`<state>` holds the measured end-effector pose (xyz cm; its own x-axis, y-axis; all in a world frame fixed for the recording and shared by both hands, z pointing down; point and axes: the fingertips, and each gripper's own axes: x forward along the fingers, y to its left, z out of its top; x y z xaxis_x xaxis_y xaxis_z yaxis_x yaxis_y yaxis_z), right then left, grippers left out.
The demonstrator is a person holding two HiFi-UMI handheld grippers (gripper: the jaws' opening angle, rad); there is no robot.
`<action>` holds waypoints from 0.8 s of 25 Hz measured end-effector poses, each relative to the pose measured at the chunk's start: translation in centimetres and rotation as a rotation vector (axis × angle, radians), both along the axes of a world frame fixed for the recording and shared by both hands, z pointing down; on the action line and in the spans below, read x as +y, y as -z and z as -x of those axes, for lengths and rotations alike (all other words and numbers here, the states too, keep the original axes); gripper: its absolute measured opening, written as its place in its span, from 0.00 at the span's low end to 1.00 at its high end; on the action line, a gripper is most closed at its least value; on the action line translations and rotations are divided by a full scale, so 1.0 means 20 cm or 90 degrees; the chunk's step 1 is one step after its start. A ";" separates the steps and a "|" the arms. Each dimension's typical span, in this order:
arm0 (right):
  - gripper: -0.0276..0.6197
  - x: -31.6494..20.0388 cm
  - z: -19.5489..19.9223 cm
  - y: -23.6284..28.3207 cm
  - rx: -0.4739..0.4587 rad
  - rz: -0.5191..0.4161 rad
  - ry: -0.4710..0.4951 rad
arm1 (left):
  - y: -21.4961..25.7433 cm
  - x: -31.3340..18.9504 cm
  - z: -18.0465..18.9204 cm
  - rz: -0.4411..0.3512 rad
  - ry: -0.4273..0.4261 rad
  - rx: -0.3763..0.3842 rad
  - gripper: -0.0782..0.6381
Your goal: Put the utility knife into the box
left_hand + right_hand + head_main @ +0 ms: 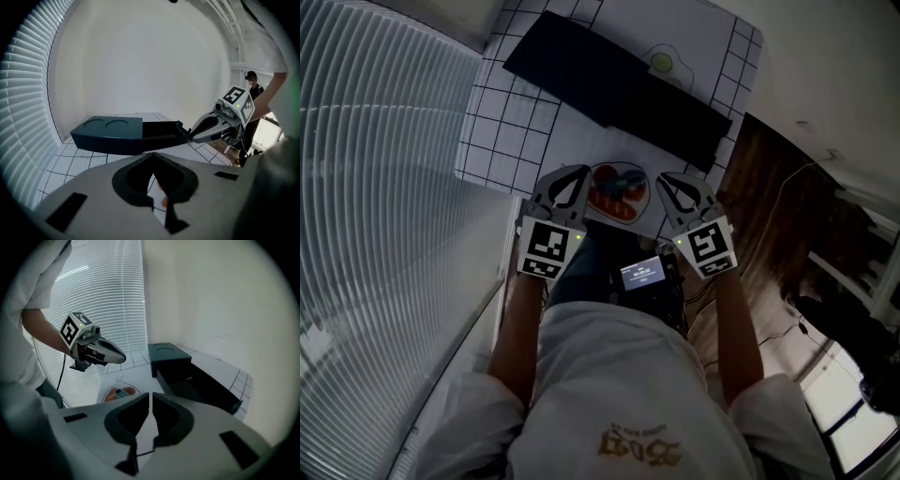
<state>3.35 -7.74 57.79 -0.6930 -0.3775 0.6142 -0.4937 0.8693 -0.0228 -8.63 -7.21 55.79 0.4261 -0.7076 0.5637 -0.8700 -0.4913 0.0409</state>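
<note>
— White gridded table, blinds on the left. Where's the task item?

— The utility knife, orange-red with some grey, lies on a printed oval at the table's near edge. Nothing touches it. The box is dark and long and sits well beyond it, lying diagonally. One end is lidded, the rest is an open tray.

— Tools?

— The left gripper and right gripper flank the knife and stand just short of it. Both have their jaws together with nothing between them.

— Risks?

— Likely three. Closed tips reaching the knife would shove it rather than take it, so one pair has to spread first. The knife is close to the edge, so a nudge could slide it off toward the person. At the box, the lidded end leaves only part of it open, so a badly aimed drop could catch the rim or land on the lid.

— Counts?

— One knife, one box, two grippers. There is also one round greenish mark past the box.
</note>
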 end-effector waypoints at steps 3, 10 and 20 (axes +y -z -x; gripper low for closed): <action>0.09 0.01 0.03 -0.05 0.004 0.011 0.015 | -0.05 0.03 -0.01 0.013 -0.012 -0.005 0.12; 0.28 0.08 0.13 -0.17 0.036 0.038 0.123 | -0.18 0.10 -0.07 0.054 -0.040 -0.005 0.12; 0.37 0.13 0.28 -0.25 0.092 0.035 0.265 | -0.27 0.13 -0.06 0.091 -0.041 0.000 0.12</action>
<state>-2.25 -5.16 62.81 -0.6848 -0.0479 0.7272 -0.1030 0.9942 -0.0315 -7.45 -4.65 61.26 0.4679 -0.5917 0.6564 -0.8368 -0.5356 0.1137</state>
